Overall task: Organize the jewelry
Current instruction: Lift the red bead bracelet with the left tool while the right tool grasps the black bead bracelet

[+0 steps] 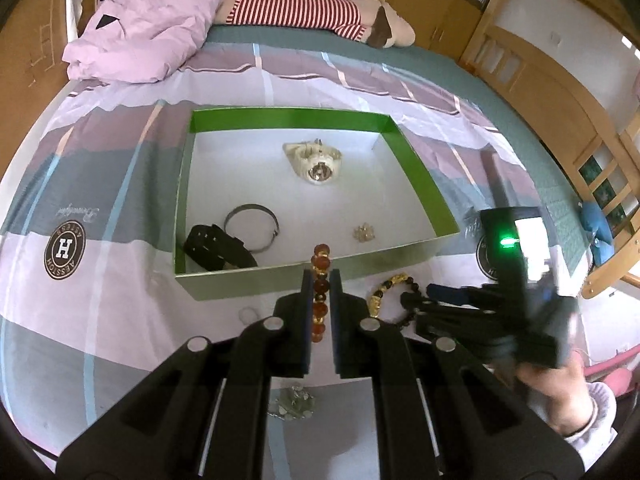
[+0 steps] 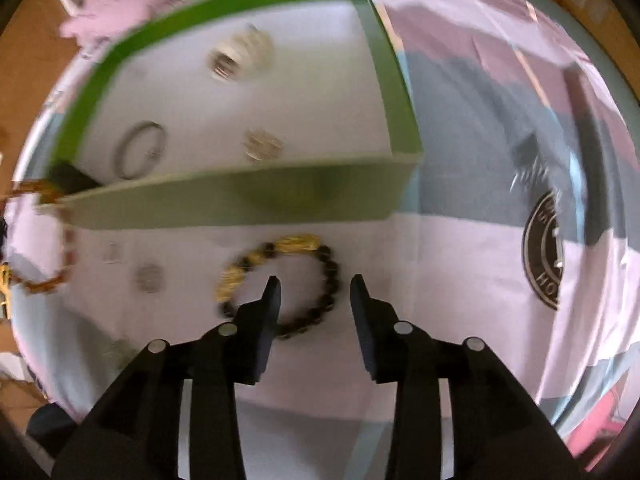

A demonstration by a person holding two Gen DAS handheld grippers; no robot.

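The left tool [image 1: 321,280] is clamped on an amber bracelet [image 1: 321,264] near the green box [image 1: 416,168]. The right tool [image 2: 316,284] hangs with fingers apart over a dark bracelet [image 2: 328,268] on the bed [image 1: 120,280].

right claw [image 2: 314,286] open; over dark bracelet [image 2: 280,290]; green box [image 2: 240,200] behind

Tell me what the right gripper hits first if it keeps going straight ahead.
Probably the dark-and-gold bead bracelet on the bedspread, right at the open right gripper; past it stands the green box's near wall. Depth is uncertain.
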